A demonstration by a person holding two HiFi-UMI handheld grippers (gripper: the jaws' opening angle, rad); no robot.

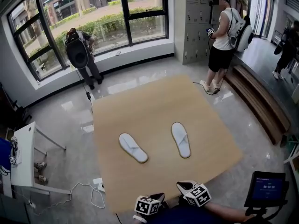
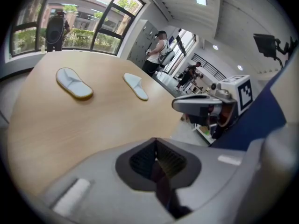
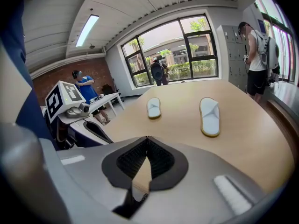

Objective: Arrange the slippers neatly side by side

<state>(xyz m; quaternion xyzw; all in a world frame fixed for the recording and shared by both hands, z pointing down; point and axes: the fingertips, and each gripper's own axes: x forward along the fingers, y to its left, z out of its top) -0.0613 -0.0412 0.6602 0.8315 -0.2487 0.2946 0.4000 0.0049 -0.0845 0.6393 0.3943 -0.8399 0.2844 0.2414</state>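
Two white slippers lie soles down on the wooden table [image 1: 140, 106], well apart. The left slipper [image 1: 133, 147] [image 2: 74, 83] [image 3: 153, 108] is angled with its toe toward the near right. The right slipper [image 1: 181, 139] [image 2: 136, 86] [image 3: 210, 115] lies nearly straight. Both grippers hover at the table's near edge, short of the slippers. My left gripper [image 1: 150, 203] [image 2: 155, 143] has its jaws closed tip to tip with nothing between them. My right gripper [image 1: 192, 190] [image 3: 147, 139] is likewise shut and empty.
A person with a backpack [image 1: 80, 54] stands by the window. Another person [image 1: 222, 36] stands near the lockers beside a wooden bench [image 1: 261, 104]. A white desk [image 1: 23, 157] is at the left, a cable and power strip [image 1: 96, 188] lie on the floor, and a screen [image 1: 266, 188] stands at the near right.
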